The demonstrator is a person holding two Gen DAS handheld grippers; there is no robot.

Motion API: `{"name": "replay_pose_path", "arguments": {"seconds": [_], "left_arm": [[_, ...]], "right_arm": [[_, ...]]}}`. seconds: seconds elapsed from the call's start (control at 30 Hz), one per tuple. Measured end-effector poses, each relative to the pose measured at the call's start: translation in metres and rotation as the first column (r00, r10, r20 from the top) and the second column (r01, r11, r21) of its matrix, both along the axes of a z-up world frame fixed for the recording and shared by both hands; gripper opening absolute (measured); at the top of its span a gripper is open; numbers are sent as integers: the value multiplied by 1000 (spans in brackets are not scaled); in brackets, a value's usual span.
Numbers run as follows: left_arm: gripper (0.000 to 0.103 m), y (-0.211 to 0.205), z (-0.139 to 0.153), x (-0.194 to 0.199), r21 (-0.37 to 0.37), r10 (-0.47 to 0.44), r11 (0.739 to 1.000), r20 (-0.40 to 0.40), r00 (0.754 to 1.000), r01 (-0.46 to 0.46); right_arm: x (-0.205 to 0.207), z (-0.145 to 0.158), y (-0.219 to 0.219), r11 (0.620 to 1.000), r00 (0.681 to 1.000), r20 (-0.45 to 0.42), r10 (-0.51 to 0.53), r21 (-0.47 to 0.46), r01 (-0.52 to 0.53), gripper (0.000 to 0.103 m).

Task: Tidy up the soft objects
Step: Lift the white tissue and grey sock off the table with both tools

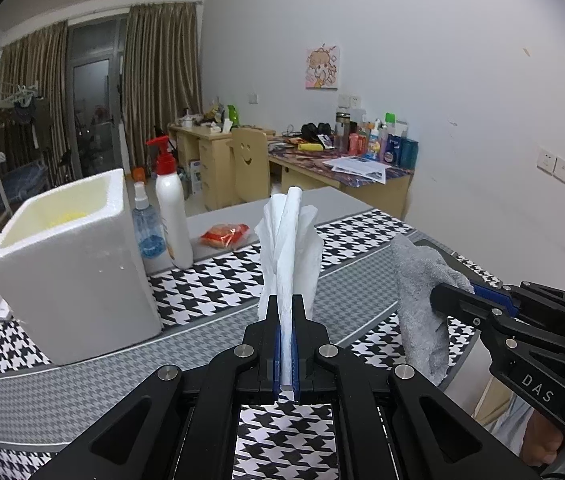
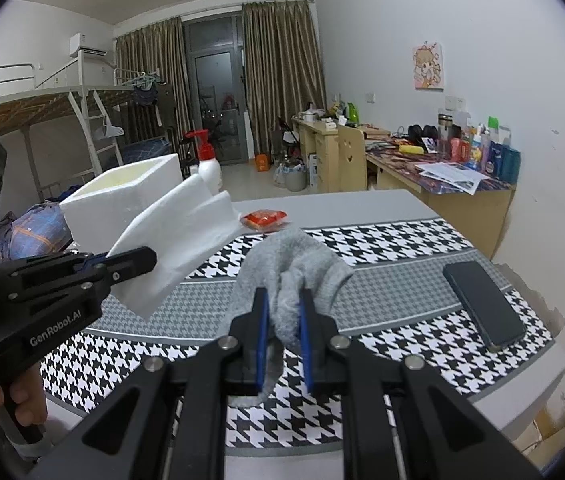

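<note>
Left gripper [image 1: 286,320] fingers [image 1: 273,344] squeezed tight on a white tissue [image 1: 288,248], sticking straight up past the tips. Right gripper [image 2: 284,312] fingers [image 2: 261,340] pinching a gray cloth [image 2: 290,272], bunched between them and hanging down below. Both held up over the checkered bench [image 1: 210,284]. Further out, left of the left fingers, a white foam box [image 1: 70,264]. Right of the right fingers, a black phone [image 2: 482,304] flat on the bench.
</note>
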State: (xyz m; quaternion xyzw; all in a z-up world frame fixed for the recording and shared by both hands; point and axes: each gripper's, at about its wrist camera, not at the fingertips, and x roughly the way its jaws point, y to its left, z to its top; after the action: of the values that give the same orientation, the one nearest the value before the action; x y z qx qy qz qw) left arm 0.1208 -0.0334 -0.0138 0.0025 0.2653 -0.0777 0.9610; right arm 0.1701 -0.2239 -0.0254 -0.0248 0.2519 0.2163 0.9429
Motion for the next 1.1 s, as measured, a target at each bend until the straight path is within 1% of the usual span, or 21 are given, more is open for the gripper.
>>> {"name": "replay_pose_path", "arguments": {"seconds": [0.5, 0.7, 1.1], "left_arm": [[4, 5, 11, 2, 0, -12, 1000, 21, 1000, 12], [4, 8, 19, 3, 15, -5, 1000, 36, 999, 5], [4, 19, 31, 4, 6, 5, 1000, 59, 998, -6]], "right_arm": [[2, 13, 12, 999, 999, 34, 35, 10, -36, 17], [6, 18, 12, 999, 999, 41, 35, 22, -36, 17], [12, 29, 21, 998, 997, 64, 52, 26, -54, 17]]}}
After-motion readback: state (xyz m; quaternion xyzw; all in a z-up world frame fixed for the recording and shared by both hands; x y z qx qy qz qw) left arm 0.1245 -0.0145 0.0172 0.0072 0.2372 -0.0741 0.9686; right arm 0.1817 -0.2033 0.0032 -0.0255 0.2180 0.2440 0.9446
